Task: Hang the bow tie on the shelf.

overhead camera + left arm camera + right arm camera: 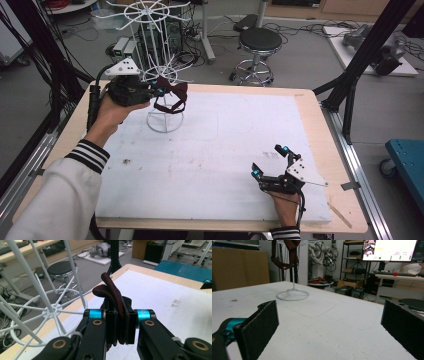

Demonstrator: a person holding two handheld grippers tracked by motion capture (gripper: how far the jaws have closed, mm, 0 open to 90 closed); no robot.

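A white wire rack [160, 65] stands on a ring base at the back left of the white board [240, 130]. My left gripper [159, 90] is beside its lower spokes, shut on a dark red band [172, 97] that hangs in a loop next to the rack's post. In the left gripper view the band [113, 298] is pinched between the two pads, with the rack's spoked ring [53, 312] just to the left. My right gripper [271, 161] rests open near the board's front right. Its view shows the rack base [292, 294] and the band [287, 255] far off.
A black stool [259, 42] and cables lie on the floor behind the table. Black frame legs [360, 60] stand at the right. A blue cart [407, 160] is off the right edge. The board's middle is bare white foam.
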